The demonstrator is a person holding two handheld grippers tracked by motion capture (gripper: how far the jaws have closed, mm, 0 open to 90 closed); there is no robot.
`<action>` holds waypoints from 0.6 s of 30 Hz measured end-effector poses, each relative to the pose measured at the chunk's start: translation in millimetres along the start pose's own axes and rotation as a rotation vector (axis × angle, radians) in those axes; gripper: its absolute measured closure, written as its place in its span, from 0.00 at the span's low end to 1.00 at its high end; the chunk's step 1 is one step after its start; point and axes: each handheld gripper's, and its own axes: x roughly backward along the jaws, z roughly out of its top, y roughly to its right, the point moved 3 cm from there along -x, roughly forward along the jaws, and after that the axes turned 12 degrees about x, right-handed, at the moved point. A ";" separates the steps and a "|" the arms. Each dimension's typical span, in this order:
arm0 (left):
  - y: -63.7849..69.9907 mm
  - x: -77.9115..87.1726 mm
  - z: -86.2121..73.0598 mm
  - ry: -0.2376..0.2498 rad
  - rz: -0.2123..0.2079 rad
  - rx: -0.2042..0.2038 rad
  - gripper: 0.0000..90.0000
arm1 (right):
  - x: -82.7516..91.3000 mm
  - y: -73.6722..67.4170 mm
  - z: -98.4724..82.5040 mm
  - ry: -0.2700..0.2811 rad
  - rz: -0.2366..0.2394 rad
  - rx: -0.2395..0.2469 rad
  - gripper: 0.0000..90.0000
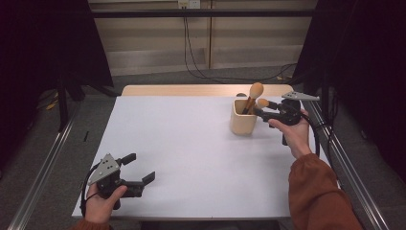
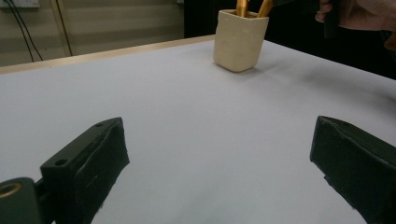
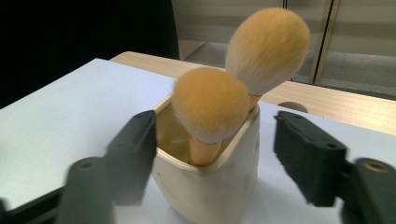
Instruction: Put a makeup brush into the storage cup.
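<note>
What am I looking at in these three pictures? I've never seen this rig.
A person sits at a white table with a hand-held two-jaw tool in each hand. The high view looks down from above. Each of the other two pictures comes from a camera riding on one tool. The left gripper hangs open over bare table, holding nothing. The right gripper is open beside a cream cup holding two makeup brushes, its jaws either side of the nearer brush head, gripping nothing.
</note>
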 end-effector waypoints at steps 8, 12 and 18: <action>-1.7 -0.2 -0.4 0.003 -0.001 0.013 0.04 | 5.4 -1.5 -5.7 0.018 -0.020 -0.009 0.05; -0.7 2.8 -0.7 0.007 0.003 0.008 0.04 | 10.1 -3.4 -8.2 0.032 -0.035 -0.011 0.01; 0.4 7.3 -1.3 0.020 0.014 0.015 0.04 | 17.2 -8.2 -10.7 0.036 -0.050 -0.014 0.00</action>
